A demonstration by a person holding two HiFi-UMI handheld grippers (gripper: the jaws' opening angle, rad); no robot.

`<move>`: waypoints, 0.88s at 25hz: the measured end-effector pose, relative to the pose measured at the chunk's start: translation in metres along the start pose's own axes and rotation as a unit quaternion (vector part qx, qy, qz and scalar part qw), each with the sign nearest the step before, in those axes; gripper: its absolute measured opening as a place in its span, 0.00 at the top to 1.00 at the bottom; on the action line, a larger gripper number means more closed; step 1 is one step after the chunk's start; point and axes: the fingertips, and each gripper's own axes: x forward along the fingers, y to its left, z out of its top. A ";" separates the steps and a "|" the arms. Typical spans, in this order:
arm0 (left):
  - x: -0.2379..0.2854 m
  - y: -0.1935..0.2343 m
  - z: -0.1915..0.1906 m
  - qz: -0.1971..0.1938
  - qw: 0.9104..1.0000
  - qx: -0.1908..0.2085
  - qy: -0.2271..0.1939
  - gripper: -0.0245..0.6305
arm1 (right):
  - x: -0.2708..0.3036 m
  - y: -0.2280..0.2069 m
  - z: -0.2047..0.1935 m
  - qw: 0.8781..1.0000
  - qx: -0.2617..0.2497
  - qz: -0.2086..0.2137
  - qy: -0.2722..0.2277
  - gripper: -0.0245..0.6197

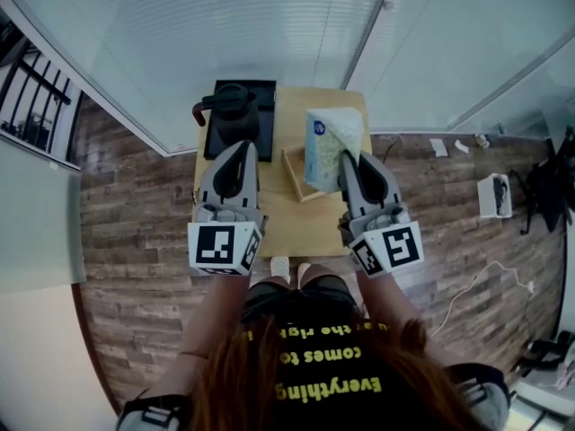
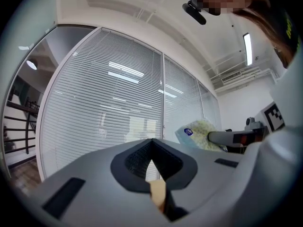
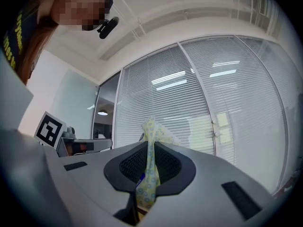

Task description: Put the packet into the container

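Observation:
A pale, patterned packet with a blue label (image 1: 325,146) hangs over the right side of the wooden table (image 1: 280,227). My right gripper (image 1: 347,157) is shut on the packet's edge. In the right gripper view the packet's thin edge (image 3: 150,143) stands upright, pinched between the jaws of the right gripper (image 3: 149,176). A shallow wooden container (image 1: 294,176) lies on the table just under and left of the packet. My left gripper (image 1: 238,145) hovers over the table's left half, shut and holding nothing. The left gripper view shows its own jaws together (image 2: 152,156) and the packet (image 2: 201,132) off to the right.
A black kettle (image 1: 232,104) stands on a black tray (image 1: 263,92) at the table's back left. A glass wall with blinds (image 1: 269,25) runs behind the table. Wood floor surrounds it, with cables and a small white box (image 1: 496,196) to the right.

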 end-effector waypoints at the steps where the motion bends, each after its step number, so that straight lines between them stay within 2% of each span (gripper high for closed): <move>1: 0.001 0.001 -0.001 0.001 1.000 -0.001 0.003 0.96 | 0.001 -0.001 -0.002 1.000 0.001 0.000 0.005 0.89; 13: 0.015 -0.002 -0.014 0.014 1.000 -0.011 0.011 0.96 | 0.006 -0.011 -0.011 0.999 0.015 0.012 0.033 0.89; 17: 0.014 -0.006 -0.018 0.014 1.000 -0.013 0.014 0.96 | 0.007 -0.013 -0.031 0.998 0.022 0.018 0.049 0.89; 22: 0.009 -0.012 -0.018 0.015 1.000 -0.013 0.012 0.96 | 0.019 -0.023 -0.068 0.995 0.021 0.018 0.094 0.89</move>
